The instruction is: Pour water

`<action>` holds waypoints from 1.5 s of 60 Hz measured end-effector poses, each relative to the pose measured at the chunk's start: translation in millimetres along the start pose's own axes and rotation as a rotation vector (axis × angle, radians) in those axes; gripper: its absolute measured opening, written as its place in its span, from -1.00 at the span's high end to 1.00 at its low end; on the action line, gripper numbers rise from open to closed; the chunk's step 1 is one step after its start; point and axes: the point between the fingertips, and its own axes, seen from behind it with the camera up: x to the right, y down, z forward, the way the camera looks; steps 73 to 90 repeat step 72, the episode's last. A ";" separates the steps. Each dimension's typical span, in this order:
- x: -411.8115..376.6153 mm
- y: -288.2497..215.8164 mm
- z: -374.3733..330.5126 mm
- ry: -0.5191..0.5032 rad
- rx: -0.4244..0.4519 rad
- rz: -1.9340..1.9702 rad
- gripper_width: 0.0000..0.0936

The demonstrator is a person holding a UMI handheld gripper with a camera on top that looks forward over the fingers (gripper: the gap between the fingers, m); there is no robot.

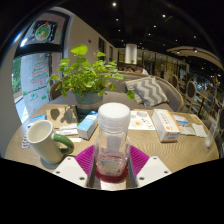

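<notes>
A clear plastic bottle with a white cap stands upright between my fingers, close to the camera. My gripper has its magenta pads against both sides of the bottle's lower body, so it is shut on the bottle. A white mug with a green handle stands on the round wooden table, to the left of the bottle and a little beyond the left finger. I cannot tell how much water is in the bottle.
A potted green plant stands at the table's far side, behind the bottle. A small blue box lies between mug and plant. A white carton and leaflets lie to the right. Chairs and a café room lie beyond.
</notes>
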 end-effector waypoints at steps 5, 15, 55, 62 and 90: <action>1.4 7.8 0.5 0.011 -0.047 0.002 -0.16; -3.4 20.3 -28.2 0.015 -0.136 0.002 -0.82; -59.6 4.5 -322.9 0.091 -0.176 0.029 -0.82; -51.2 8.9 -329.9 0.104 -0.172 0.012 -0.82; -38.9 12.2 -344.1 0.088 -0.167 -0.018 -0.83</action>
